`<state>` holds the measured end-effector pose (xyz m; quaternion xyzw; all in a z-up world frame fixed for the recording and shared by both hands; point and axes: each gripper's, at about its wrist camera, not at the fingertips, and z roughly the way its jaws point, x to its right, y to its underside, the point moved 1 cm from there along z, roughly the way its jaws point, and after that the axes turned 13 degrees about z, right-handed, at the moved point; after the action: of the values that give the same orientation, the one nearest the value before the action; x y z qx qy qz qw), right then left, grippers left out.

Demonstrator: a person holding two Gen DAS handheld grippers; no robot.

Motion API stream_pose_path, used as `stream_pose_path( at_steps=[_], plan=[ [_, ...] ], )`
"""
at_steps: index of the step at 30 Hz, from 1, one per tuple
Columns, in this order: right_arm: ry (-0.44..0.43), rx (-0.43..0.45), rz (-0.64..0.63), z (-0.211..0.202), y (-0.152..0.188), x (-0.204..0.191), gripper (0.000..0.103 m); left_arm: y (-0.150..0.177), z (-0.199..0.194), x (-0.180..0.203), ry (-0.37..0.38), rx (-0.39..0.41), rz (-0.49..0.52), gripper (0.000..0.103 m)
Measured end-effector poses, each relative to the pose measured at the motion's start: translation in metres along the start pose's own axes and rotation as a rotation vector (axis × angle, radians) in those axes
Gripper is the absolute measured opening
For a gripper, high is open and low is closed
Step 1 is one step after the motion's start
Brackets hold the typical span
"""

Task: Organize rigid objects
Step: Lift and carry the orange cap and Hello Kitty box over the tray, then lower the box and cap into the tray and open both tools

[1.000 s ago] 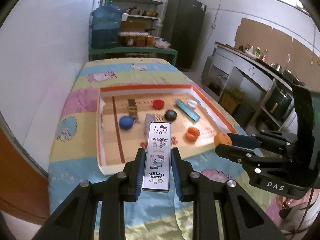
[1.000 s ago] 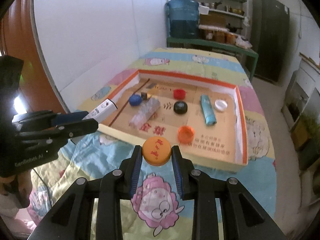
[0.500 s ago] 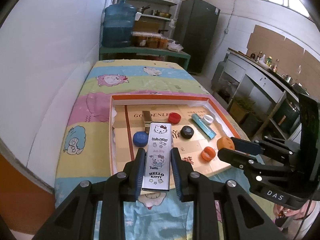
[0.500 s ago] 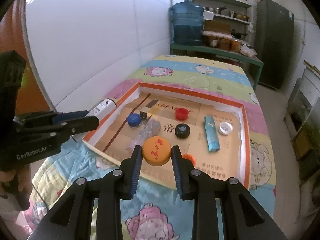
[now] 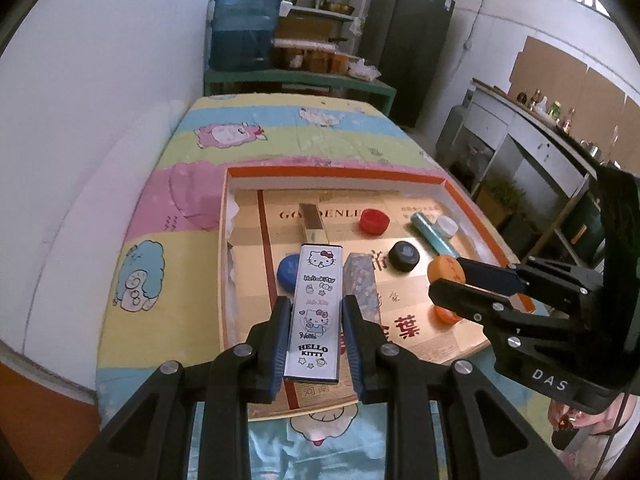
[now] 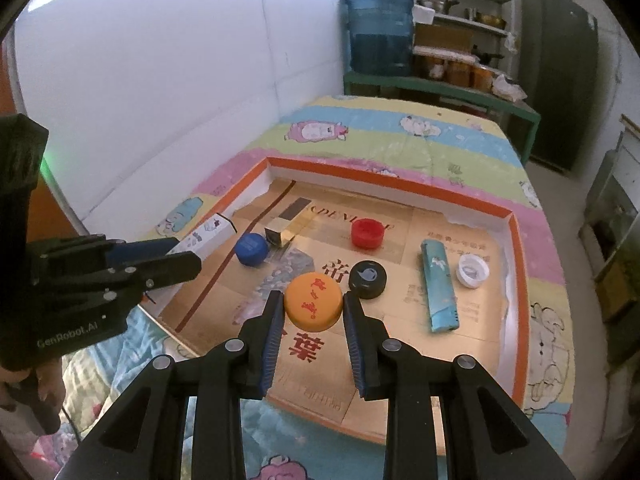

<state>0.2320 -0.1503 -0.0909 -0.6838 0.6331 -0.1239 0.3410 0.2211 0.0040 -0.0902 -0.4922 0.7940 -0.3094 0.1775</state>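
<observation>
My left gripper (image 5: 315, 312) is shut on a white Hello Kitty box (image 5: 316, 308), held above the near left part of the orange-rimmed tray (image 5: 336, 172). My right gripper (image 6: 313, 308) is shut on an orange bottle cap (image 6: 313, 301), held over the tray's (image 6: 384, 178) middle. The cap also shows in the left wrist view (image 5: 446, 270). In the tray lie a blue cap (image 6: 251, 249), a red cap (image 6: 367, 233), a black cap (image 6: 367, 279), a white cap (image 6: 473, 271), a light blue lighter (image 6: 438, 285), a gold box (image 6: 285, 232) and a patterned box (image 5: 360, 284).
Another orange cap (image 5: 446, 314) lies under my right gripper in the left wrist view. The tray sits on a cartoon-print cloth (image 5: 280, 128) over a table against a white wall. A water jug (image 5: 244, 28) and shelves stand behind; cabinets stand at the right.
Both grippers have moved forward over the tray with their loads. The tray fills more of both views. Neither gripper has opened.
</observation>
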Motion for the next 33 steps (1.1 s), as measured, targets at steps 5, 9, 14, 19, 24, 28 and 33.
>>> stream_pose_path(
  at_steps=[5, 9, 14, 19, 24, 28, 33],
  plan=[
    [0.000, -0.026, 0.004, 0.014, 0.001, 0.005, 0.030, 0.001, 0.013, 0.005, 0.009, -0.034, 0.020, 0.026],
    [-0.001, -0.037, 0.013, 0.021, 0.000, 0.009, 0.030, 0.003, 0.022, 0.006, 0.014, -0.057, 0.034, 0.026],
    [0.000, -0.044, 0.010, 0.026, -0.001, 0.010, 0.030, 0.004, 0.027, 0.006, 0.016, -0.068, 0.040, 0.026],
    [0.002, -0.049, 0.008, 0.029, -0.003, 0.011, 0.030, 0.003, 0.031, 0.006, 0.011, -0.076, 0.045, 0.026],
    [0.008, -0.063, 0.001, 0.034, -0.003, 0.011, 0.030, 0.002, 0.033, 0.008, 0.010, -0.081, 0.059, 0.026],
    [0.011, -0.076, -0.005, 0.039, -0.003, 0.010, 0.030, 0.005, 0.038, 0.010, 0.021, -0.103, 0.068, 0.026],
    [0.018, -0.093, -0.006, 0.045, -0.001, 0.012, 0.030, 0.007, 0.043, 0.012, 0.016, -0.111, 0.082, 0.026]
  ],
)
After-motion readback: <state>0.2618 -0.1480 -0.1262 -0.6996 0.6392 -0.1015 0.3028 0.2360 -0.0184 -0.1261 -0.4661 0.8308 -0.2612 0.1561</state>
